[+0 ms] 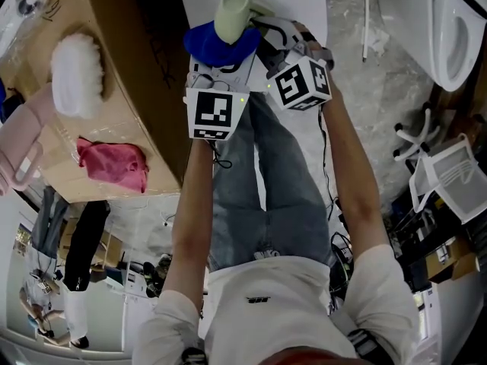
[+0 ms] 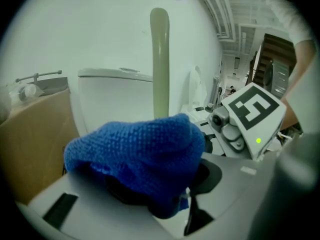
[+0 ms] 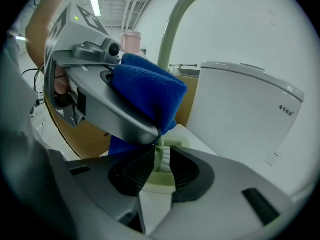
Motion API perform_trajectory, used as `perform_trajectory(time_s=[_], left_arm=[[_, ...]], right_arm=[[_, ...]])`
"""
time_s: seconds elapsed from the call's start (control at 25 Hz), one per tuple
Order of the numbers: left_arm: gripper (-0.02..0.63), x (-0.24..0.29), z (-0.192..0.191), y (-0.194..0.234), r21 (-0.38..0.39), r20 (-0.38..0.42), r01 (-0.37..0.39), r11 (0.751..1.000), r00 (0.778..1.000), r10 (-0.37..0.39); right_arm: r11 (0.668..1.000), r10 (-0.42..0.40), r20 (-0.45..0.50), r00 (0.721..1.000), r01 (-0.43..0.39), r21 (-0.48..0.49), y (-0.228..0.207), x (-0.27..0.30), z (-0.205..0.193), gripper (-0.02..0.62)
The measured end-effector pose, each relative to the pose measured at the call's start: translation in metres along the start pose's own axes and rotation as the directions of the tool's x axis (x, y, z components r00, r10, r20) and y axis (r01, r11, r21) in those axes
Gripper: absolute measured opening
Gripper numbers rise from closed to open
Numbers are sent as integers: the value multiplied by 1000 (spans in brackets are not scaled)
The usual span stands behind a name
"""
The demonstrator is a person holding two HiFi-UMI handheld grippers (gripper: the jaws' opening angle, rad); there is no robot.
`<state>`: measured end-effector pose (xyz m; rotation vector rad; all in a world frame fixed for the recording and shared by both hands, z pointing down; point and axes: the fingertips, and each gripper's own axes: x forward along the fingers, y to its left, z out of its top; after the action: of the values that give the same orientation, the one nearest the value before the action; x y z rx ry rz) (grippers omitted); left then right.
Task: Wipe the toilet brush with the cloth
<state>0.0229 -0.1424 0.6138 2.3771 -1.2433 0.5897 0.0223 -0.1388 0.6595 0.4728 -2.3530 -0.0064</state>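
1. The right claw (image 3: 159, 165) is closed on the pale green handle of the toilet brush (image 3: 176, 26), which rises from between its jaws.
2. The left claw (image 2: 162, 184) stands wide open. The blue cloth (image 2: 140, 151) lies bunched across its jaws, against the handle.

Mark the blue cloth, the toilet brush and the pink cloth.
blue cloth (image 2: 140, 154), left gripper view, middle of its knit surface
toilet brush (image 2: 160, 59), left gripper view, upright handle
pink cloth (image 1: 114, 162), head view, centre of the heap
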Motion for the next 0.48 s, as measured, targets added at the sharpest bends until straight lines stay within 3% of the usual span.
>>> perform_trajectory(time_s=[0.48], left_arm=[[184, 34, -9, 4, -4, -3, 14, 1000, 1000, -14]], right_arm=[[999, 29, 0, 1000, -29, 14, 0, 14, -12, 91]])
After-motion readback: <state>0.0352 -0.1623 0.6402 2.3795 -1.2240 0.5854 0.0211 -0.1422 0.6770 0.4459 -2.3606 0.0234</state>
